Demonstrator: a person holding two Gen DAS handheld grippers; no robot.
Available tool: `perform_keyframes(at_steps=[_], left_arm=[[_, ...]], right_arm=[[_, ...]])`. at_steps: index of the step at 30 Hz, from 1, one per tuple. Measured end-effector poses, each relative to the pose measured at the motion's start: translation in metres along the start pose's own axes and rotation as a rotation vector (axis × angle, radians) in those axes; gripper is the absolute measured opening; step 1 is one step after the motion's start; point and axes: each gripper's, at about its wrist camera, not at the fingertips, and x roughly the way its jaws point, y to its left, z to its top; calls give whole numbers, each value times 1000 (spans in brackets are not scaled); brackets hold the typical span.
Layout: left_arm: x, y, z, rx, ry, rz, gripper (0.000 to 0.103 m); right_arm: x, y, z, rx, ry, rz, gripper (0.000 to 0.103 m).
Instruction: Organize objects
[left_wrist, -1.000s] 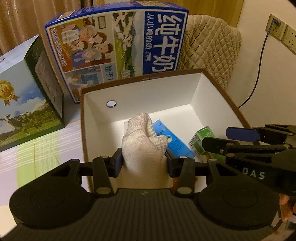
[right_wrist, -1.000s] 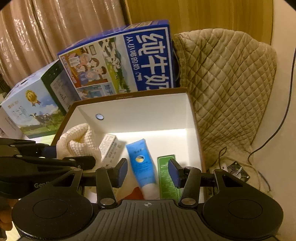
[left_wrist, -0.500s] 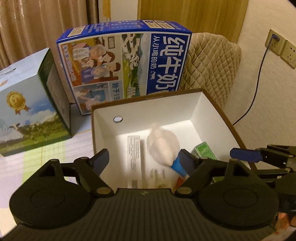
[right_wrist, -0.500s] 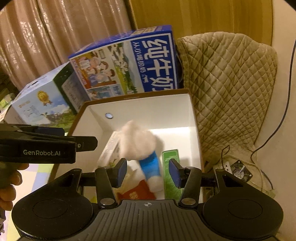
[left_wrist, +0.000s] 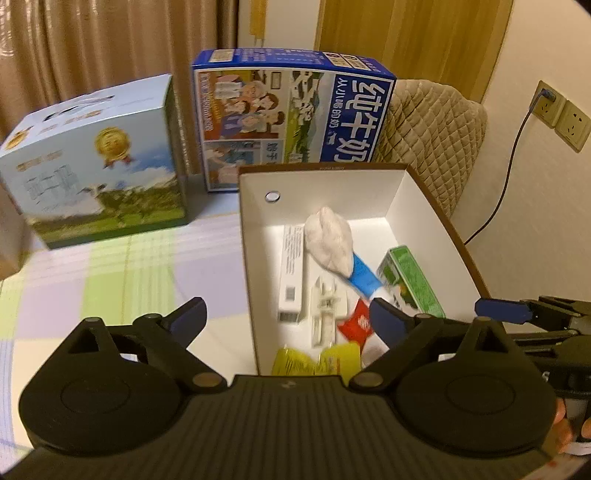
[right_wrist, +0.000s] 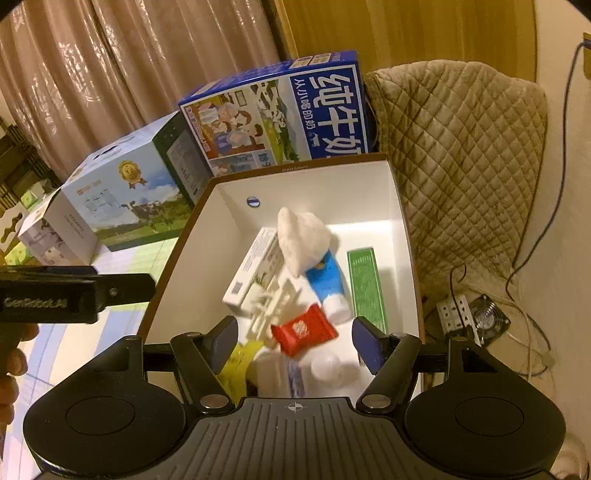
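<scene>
Jaws just opening, empty — yellow packets (left_wrist: 314, 360) cut off, cloth (left_wrist: 330, 240) blurred

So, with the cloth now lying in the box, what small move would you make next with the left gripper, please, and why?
Probably draw the left gripper back from the white box towards the next item. Its jaws have just been opening and hold nothing; the white cloth rests inside on the blue tube, clear of the pads. I see no loose item yet.

I read "GenRobot.AI" on the left gripper's (right_wrist: 74, 295) side, blurred. The blue milk carton box (left_wrist: 295, 118) shows large upside-down Chinese characters, 纯牛奶. Print on the other boxes is too blurred for me.
</scene>
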Motion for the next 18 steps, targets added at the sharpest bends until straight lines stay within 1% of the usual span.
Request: perform_keyframes(at_steps=[3, 8, 11, 18], left_arm=[[-18, -1, -14, -7, -9, 7, 94], [-44, -4, -36, -19, -16, 35, 96], [-61, -3, -50, -26, -28, 48, 99], [-94, -2, -81, -17, -45, 84, 99]], right_arm=[[-12, 5, -9, -15, -1, -16, 66], [-30, 9, -24, -17, -4, 8, 66], [-40, 14, -34, -17, -3, 9, 66], [-67, 29, -60, 5, -1, 35, 66]])
